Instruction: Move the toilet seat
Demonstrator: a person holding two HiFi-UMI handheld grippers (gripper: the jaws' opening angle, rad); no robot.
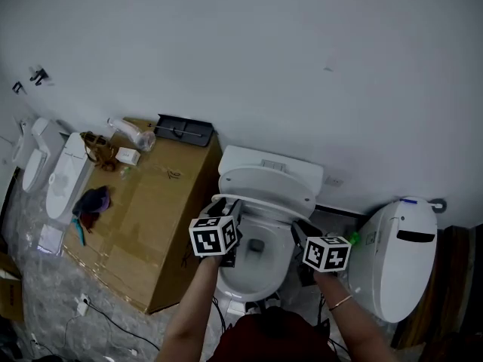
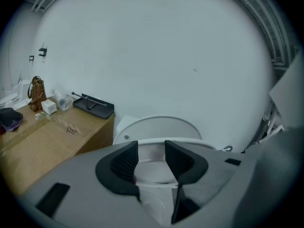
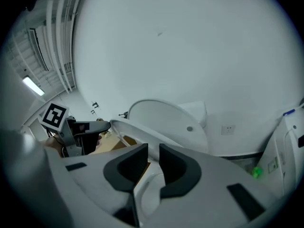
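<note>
the toilet seat (image 1: 264, 202) sits tilted above the bowl (image 1: 253, 274), its front edge raised and its back edge at the hinge beneath the lid (image 1: 266, 179), which stands upright against the tank. the left gripper (image 2: 151, 158) is at the seat's left edge; its jaws stand a little apart with the white rim filling the gap between the pads, clamped on it. the right gripper (image 3: 153, 163) is at the seat's right edge, rolled to one side, its jaws close together and pinching the thin edge of the seat that runs between them. a cardboard box (image 1: 162, 217) stands just beside the toilet on the left, with a black tray (image 1: 183, 130) at the back right corner of its top. a second white toilet (image 1: 396, 255) stands near on the right.
</note>
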